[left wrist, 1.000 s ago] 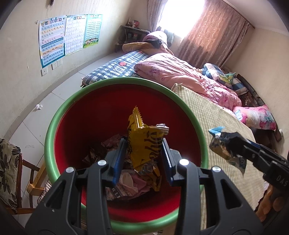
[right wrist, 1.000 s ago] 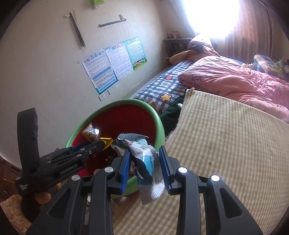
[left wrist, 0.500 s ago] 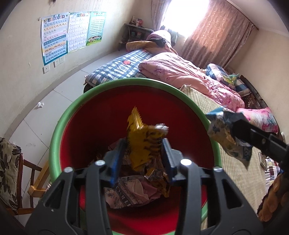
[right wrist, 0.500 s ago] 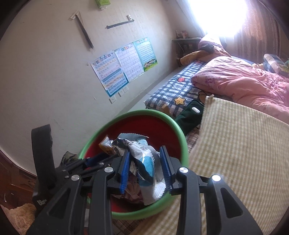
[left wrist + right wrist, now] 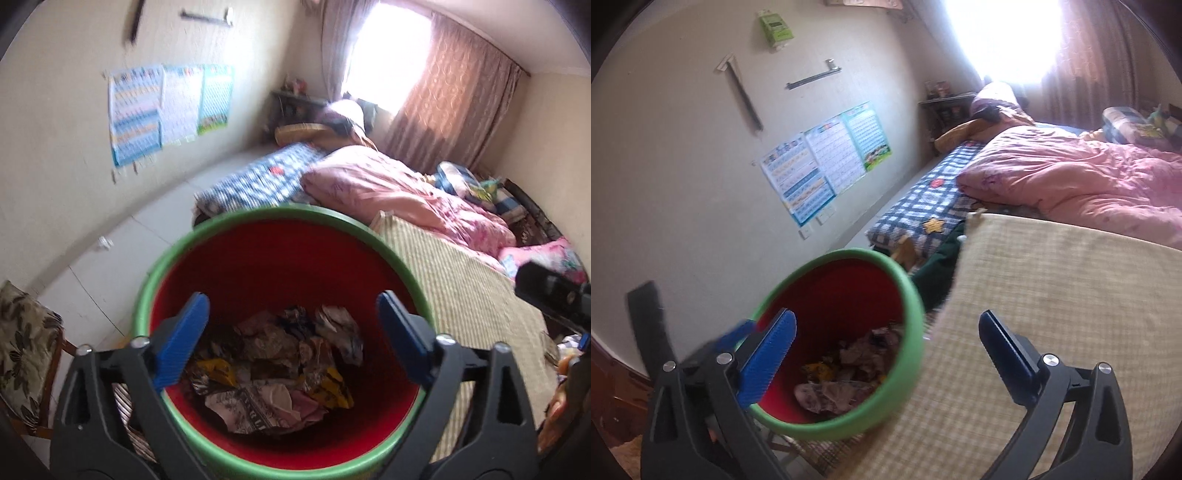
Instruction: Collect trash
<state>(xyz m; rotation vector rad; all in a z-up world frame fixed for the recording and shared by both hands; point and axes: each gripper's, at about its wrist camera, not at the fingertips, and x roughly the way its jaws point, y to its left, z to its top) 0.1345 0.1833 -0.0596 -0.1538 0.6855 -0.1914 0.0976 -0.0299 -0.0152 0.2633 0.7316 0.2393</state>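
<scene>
With both my left tongs [image 5: 291, 336] and right tongs [image 5: 886, 354] just sprung wide and empty, the crumpled wrappers [image 5: 280, 373] lie inside the red, green-rimmed bin [image 5: 258, 218] beside the bed [image 5: 1052, 295].

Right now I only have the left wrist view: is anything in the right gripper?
Observer: No. The right gripper has just been opening its jaws, and nothing is between them.
Operator: Is it over the bin?
Observer: Partly. One blue finger shows in front of the bin opening, the other over the checked mat.
Operator: Anything between bin and mat?
Observer: A dark green cloth lies just beyond the bin's rim, beside the mat's edge.
</scene>
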